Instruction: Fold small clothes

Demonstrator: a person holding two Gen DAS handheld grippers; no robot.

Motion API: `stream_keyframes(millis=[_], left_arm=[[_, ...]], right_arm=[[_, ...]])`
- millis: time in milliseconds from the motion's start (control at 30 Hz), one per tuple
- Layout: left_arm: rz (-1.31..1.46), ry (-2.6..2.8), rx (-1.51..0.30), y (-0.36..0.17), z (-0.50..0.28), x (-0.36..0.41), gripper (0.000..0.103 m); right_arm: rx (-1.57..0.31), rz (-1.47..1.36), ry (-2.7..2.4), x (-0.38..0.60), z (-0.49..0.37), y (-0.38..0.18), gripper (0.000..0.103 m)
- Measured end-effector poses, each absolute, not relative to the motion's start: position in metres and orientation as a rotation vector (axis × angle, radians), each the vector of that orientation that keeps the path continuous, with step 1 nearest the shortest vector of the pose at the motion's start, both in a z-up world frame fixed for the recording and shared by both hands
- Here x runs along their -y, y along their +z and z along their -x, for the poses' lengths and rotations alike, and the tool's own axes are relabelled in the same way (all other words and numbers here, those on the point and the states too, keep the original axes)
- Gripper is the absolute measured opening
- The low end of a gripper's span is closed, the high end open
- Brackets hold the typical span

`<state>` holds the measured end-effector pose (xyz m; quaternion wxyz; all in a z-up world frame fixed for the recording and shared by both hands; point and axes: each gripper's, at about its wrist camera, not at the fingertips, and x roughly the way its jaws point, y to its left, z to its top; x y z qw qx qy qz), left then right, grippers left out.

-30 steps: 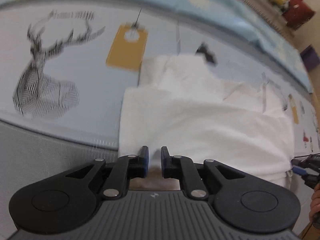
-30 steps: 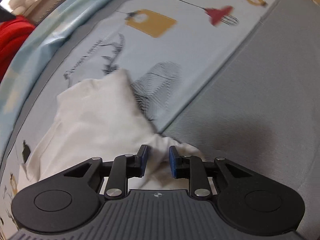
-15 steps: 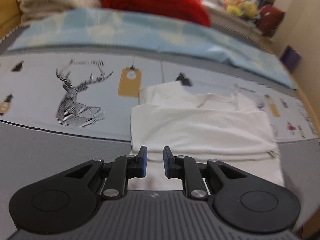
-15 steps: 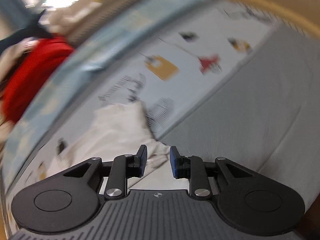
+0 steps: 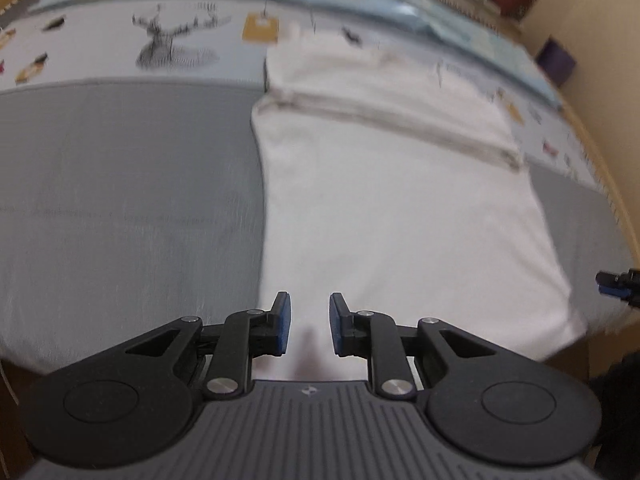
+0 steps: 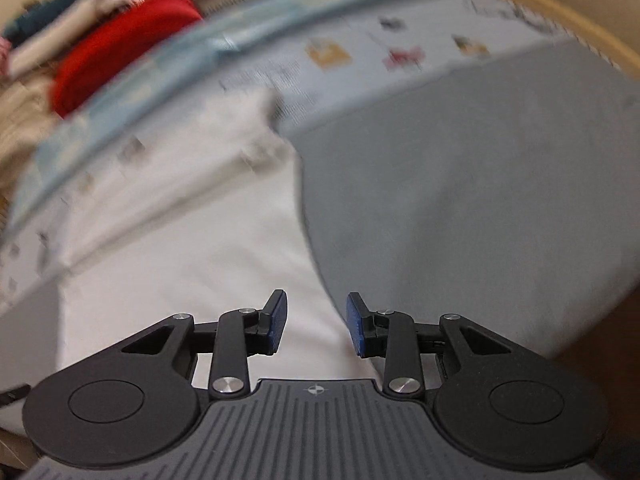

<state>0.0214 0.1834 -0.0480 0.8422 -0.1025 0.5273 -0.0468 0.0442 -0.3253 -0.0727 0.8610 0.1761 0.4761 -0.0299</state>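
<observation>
A white garment [image 5: 400, 200] lies flat on the grey bed cover [image 5: 120, 200], partly folded. Left tongs [image 5: 306, 324] hover apart and empty; right tongs [image 6: 316, 324] are opening, empty, probably after releasing it.

A grey bed [image 5: 120, 184] with a printed sheet [image 5: 100, 52] bears a folded white garment [image 5: 380, 200].
</observation>
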Motion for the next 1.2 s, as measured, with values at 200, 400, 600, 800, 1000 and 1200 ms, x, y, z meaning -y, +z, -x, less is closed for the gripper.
stream_keyframes(millis=[200,400,600,800,1000,1200], left_arm=[[0.28,-0.049,-1.217,-0.068,-0.016,-0.193,0.032],[0.253,0.007,-1.276,-0.082,-0.017,-0.191,0.032],[0.241,0.033,-1.306,-0.087,-0.019,-0.19,0.032],[0.214,0.047,-1.334,-0.098,-0.02,-0.187,0.032],[0.218,0.037,-1.326,-0.095,-0.019,-0.188,0.025],[0.196,0.026,-1.322,-0.095,-0.018,-0.183,0.017]], right_arm=[[-1.081,-0.372,-0.088,0.332,-0.044,-0.105,0.034],[-1.153,-0.343,-0.092,0.33,-0.049,-0.119,0.034],[-1.202,-0.327,-0.082,0.333,-0.049,-0.131,0.035],[-1.231,-0.286,-0.072,0.326,-0.051,-0.138,0.038],[-1.238,-0.261,-0.025,0.32,-0.05,-0.136,0.04],[-1.248,-0.232,0.0,0.315,-0.048,-0.136,0.029]])
